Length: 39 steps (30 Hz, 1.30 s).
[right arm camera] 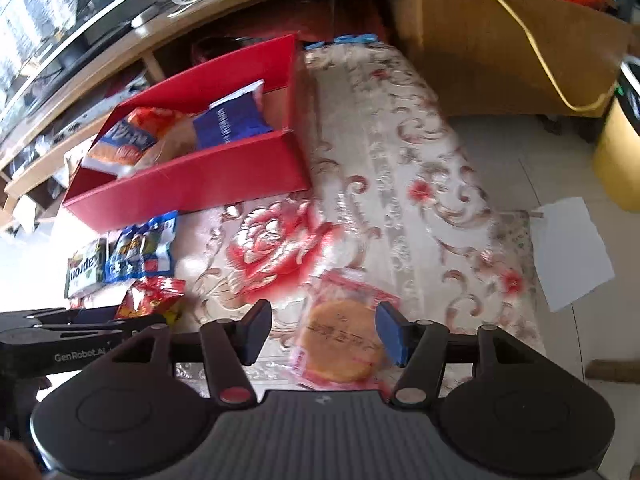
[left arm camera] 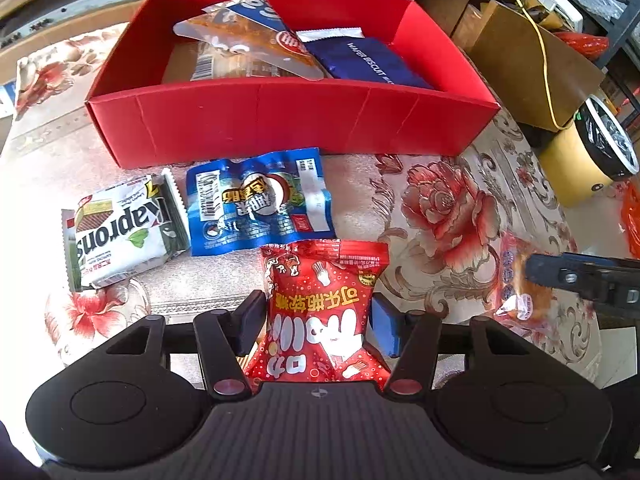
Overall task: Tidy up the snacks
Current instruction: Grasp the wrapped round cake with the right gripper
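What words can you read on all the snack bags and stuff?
"Kaprons": on the white and green wafer pack, seen upside down.
"WAFER BISCUIT": on the dark blue pack inside the red box.
"GenRobot.AI": on the left gripper in the right wrist view.
Big Chinese letters, upside down: on the red candy bag in the left gripper.
Blue sausage pack, round cake: print too small or blurred.

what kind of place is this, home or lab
Most likely a home living room, doubling as a recording spot. A floral tablecloth covers the table, a TV stand with cables sits behind, and a bin stands on tiled floor beside the red box of snacks.
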Tool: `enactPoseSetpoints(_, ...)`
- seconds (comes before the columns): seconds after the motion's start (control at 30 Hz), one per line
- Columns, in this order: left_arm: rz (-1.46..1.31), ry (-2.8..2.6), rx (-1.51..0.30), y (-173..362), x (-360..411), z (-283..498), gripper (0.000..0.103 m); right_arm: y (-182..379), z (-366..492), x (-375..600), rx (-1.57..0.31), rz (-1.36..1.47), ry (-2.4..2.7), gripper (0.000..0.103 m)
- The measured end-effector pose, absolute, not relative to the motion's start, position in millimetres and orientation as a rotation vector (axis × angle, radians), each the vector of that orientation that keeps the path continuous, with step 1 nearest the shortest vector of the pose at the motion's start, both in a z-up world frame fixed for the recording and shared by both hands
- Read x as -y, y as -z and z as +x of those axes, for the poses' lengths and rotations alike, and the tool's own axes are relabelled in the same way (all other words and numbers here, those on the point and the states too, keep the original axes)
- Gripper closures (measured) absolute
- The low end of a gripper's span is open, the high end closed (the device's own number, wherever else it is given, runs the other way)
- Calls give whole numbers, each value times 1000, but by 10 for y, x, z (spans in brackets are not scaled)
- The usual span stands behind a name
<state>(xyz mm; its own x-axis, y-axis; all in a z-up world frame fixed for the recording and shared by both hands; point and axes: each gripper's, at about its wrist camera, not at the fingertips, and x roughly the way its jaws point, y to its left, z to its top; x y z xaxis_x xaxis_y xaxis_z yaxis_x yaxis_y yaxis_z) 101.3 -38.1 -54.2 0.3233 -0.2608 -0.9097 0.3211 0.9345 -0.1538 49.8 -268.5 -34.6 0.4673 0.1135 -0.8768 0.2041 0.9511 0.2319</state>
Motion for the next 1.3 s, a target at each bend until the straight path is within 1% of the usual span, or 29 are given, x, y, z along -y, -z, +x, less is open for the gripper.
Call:
enactPoseSetpoints(0.17,63,378,-1184,549,405,1010,39,448,549,2667,-1126,341,61,47)
enactPoseSetpoints(0.2,64,378,-1183,549,405,1008,39,448,569,2623,-1125,328,54,45)
enactPoseSetpoints(0.23,62,376,-1184,552,404,1011,39,444,583,2579,-1122,312,53,45)
enactPoseSetpoints(0.3,55,373,-1185,554,402,1015,39,455,611,2485,-1121,267,43,39)
enactPoseSetpoints(0.37,60,371,-1183,555,410,1011,38,457,598,2471,-1118,244,47,40)
enactPoseSetpoints(0.53,43,369,-1187,553,384,1020,38,352,484,2661,-1084,304,86,40)
enactPoseSetpoints(0.83,43,368,-1186,571,410,1022,34,647,659,2498,-1189,283,67,39)
enactPoseSetpoints(0.93,50,377,-1183,582,429,1015,30,693,680,2408,-1175,193,75,35)
enactPoseSetpoints(0.97,52,378,-1183,587,430,1013,29,697,679,2405,-1173,192,68,30)
enactPoseSetpoints(1.0,52,380,-1182,589,430,1013,28,709,682,2402,-1176,194,47,20)
enactPoseSetpoints(1.03,50,381,-1182,590,427,1015,27,724,692,2392,-1180,193,22,14)
enactPoseSetpoints(1.07,49,383,-1182,592,428,1014,26,746,705,2369,-1185,189,-4,4)
enactPoseSetpoints(1.1,51,385,-1182,596,435,1014,26,764,712,2357,-1186,180,-5,2)
enactPoseSetpoints(1.17,57,375,-1178,598,430,1017,27,772,722,2353,-1184,188,1,0)
enactPoseSetpoints(1.27,19,375,-1183,597,390,1038,26,761,721,2356,-1185,183,-16,1)
enactPoseSetpoints(1.3,20,371,-1181,593,391,1034,28,755,708,2357,-1181,173,-15,9)
